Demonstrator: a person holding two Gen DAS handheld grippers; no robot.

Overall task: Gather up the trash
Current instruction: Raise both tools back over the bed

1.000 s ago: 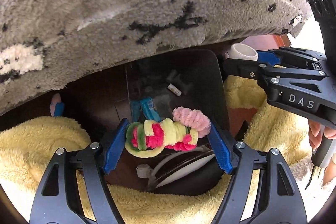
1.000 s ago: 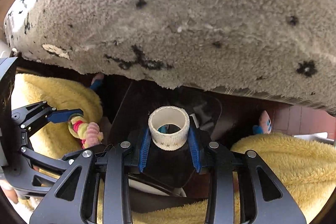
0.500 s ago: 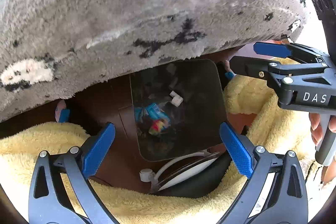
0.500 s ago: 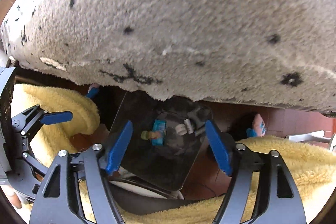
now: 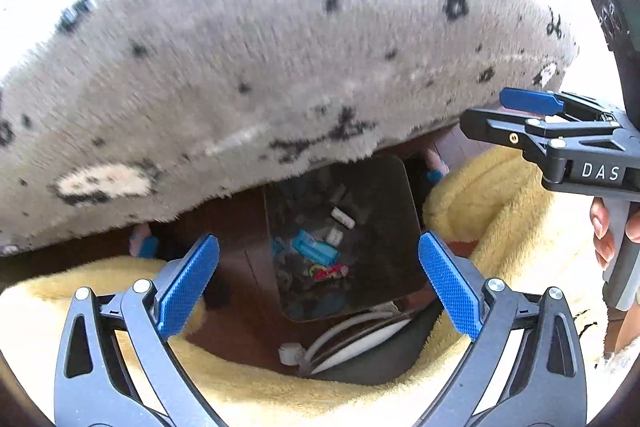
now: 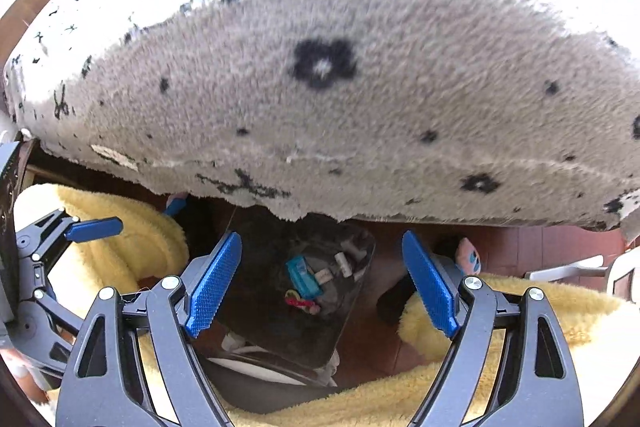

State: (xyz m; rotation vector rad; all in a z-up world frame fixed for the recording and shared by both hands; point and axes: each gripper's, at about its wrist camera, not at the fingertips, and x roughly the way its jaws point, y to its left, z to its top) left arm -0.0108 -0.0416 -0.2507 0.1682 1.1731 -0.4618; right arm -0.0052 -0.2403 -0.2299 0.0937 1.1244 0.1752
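A dark square trash bin stands on the floor below both grippers. Inside it lie a blue wrapper, small white pieces and the coloured fuzzy twist. My left gripper is open and empty above the bin; it also shows at the left of the right wrist view. My right gripper is open and empty above the bin; it also shows at the right of the left wrist view.
A grey fuzzy cloth with black flower marks hangs over the table edge above the bin. Yellow fleece lies on both sides. A dark round object with white cable sits by the bin. Red-brown floor.
Both grippers opened and let go: the fuzzy twist and the white tape ring dropped towards the bin. Since then both grippers have risen, and more of the table top shows.
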